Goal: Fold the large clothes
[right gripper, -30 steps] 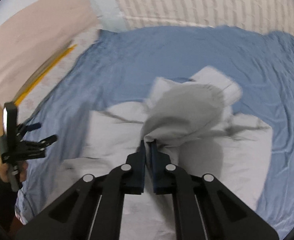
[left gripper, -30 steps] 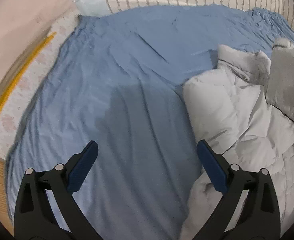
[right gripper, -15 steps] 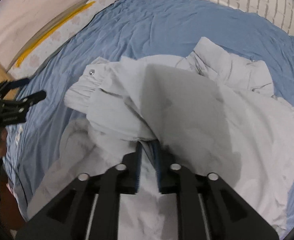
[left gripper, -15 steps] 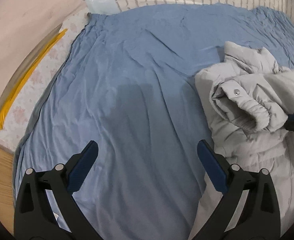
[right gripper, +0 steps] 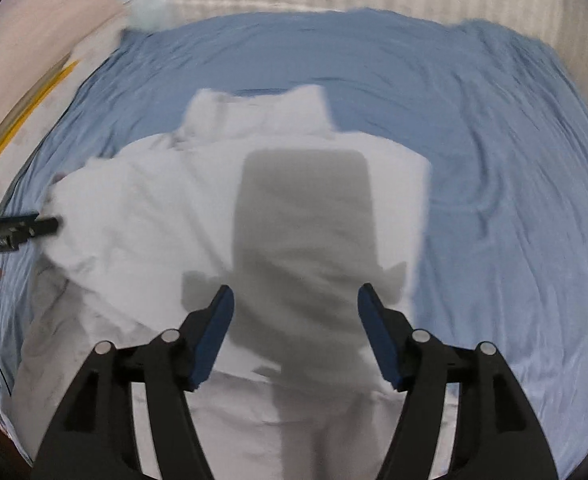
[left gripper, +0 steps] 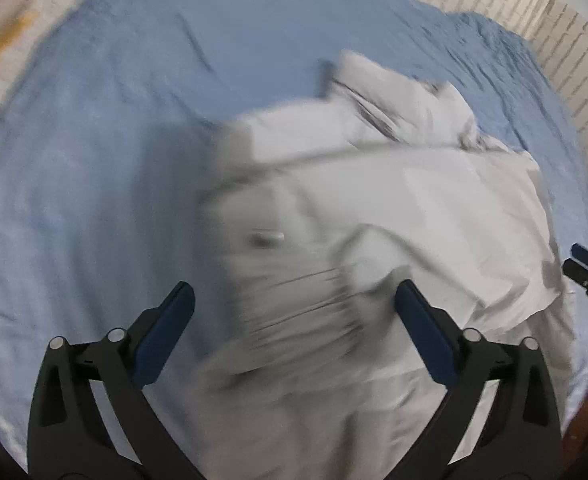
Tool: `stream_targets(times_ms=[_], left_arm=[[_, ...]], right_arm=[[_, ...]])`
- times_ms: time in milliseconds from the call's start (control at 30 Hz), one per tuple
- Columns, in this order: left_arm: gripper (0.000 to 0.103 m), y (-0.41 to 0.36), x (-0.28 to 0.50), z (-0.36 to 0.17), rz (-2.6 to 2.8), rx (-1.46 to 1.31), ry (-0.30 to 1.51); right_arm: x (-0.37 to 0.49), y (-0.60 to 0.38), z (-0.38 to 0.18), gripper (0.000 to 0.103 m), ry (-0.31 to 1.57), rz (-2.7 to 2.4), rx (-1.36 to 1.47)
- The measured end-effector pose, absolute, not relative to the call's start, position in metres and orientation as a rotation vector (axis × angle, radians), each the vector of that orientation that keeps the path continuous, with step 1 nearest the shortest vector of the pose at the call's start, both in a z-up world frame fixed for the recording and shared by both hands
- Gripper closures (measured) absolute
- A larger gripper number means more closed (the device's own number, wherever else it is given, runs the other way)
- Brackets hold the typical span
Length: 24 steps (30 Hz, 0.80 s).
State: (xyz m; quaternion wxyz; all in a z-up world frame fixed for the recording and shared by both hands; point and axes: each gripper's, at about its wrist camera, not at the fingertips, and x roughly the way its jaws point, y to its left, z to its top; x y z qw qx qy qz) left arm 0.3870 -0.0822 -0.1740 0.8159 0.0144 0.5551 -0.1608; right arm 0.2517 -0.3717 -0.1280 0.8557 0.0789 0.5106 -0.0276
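Now sprawled mid-frame on the blue bed sheet (right gripper: 494,200): pale grey jacket (right gripper: 294,200), blurred. Left hand-held gripper (left gripper: 294,308) wide, closing, clamping nothing; right hand-held gripper (right gripper: 296,312) opening, pads clear of the jacket below.

Pale grey jacket (right gripper: 294,200); blue sheet (right gripper: 494,160) (plain, unpatterned).

A bed under a wrinkled blue sheet (right gripper: 494,128) fills the view. Behind it runs a white brick wall (left gripper: 566,52). On the left a pale floral mattress edge (right gripper: 33,120) with a yellow strip (right gripper: 25,116) meets a pinkish wall (right gripper: 33,20). Light is soft, with blurred shadows.
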Motion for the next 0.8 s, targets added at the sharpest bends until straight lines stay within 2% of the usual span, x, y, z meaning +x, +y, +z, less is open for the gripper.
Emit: stream_targets(times_ms=[33, 167, 300, 400, 500, 600, 767, 800], left_arm=[[0.026, -0.089, 0.389, -0.181, -0.346, 0.026, 1.201], [0.05, -0.11, 0.389, -0.177, -0.345, 0.042, 1.132], [0.053, -0.118, 0.379, -0.135, -0.321, 0.127, 0.97], [0.053, -0.095, 0.389, -0.151, -0.279, 0.164, 1.033], [0.051, -0.067, 0.384, -0.18, -0.305, 0.13, 1.113], [0.044, -0.052, 0.371, -0.179, -0.316, 0.075, 1.116], [0.011, -0.043, 0.352, -0.134, -0.178, 0.144, 0.982], [0.009, -0.043, 0.352, -0.125, -0.171, 0.148, 0.963]], right_arm=[[0.246, -0.381, -0.131, 0.038, 1.072, -0.074, 0.183], [0.238, -0.399, -0.137, 0.038, 1.035, -0.133, 0.198], [0.236, -0.405, -0.13, 0.038, 0.965, -0.171, 0.177], [0.24, -0.407, -0.134, 0.038, 0.957, -0.168, 0.202], [0.237, -0.402, -0.145, 0.038, 0.985, -0.162, 0.181], [0.235, -0.397, -0.16, 0.038, 1.026, -0.173, 0.139], [0.232, -0.397, -0.15, 0.038, 1.007, -0.164, 0.147], [0.236, -0.395, -0.145, 0.038, 1.001, -0.164, 0.136]])
